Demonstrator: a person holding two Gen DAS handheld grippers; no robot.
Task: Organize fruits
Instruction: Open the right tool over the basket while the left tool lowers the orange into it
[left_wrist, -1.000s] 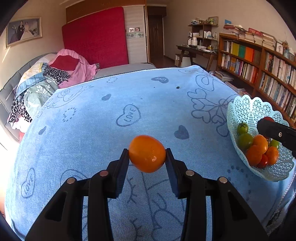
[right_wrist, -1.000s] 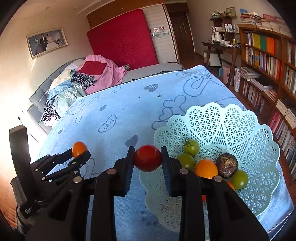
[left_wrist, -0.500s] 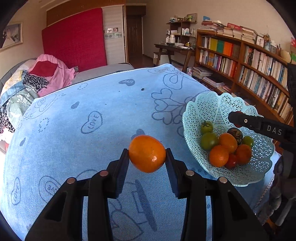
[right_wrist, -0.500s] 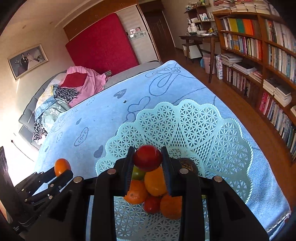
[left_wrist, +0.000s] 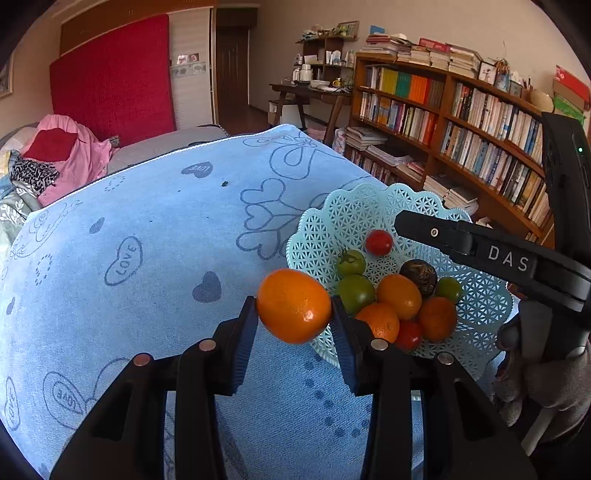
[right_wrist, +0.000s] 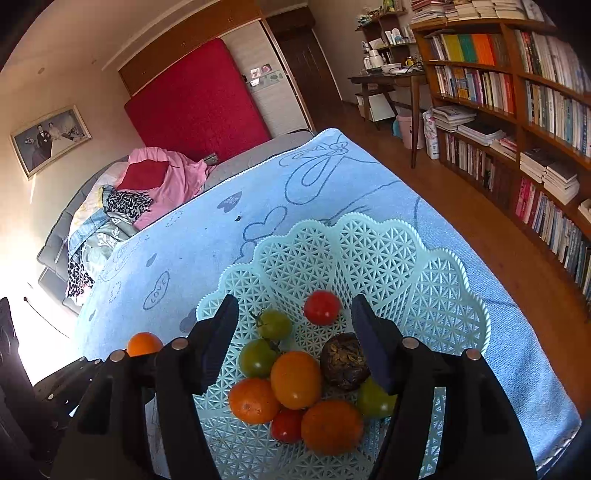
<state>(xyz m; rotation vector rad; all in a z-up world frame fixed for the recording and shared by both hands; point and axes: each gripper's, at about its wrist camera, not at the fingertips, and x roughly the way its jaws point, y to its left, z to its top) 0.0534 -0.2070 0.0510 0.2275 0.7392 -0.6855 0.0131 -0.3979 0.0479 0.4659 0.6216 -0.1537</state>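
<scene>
Glossy, smooth-skinned orange (left_wrist: 293, 305) between ribbed matt pads of the black plastic left gripper (left_wrist: 293, 328), pale mint plastic lattice basket (right_wrist: 373, 254), fuzzy blue terry cloth (left_wrist: 147, 229) with printed hearts, shiny red tomato (right_wrist: 322, 307), rough, dull dark fruit (right_wrist: 344, 361), wooden bookshelves (left_wrist: 461, 110).

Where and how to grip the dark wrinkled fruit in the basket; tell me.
Probably take the dark wrinkled fruit across its round middle, coming from above. An orange fruit and a green tomato crowd its near sides, and the basket wall rises behind, so only the top is free.
</scene>
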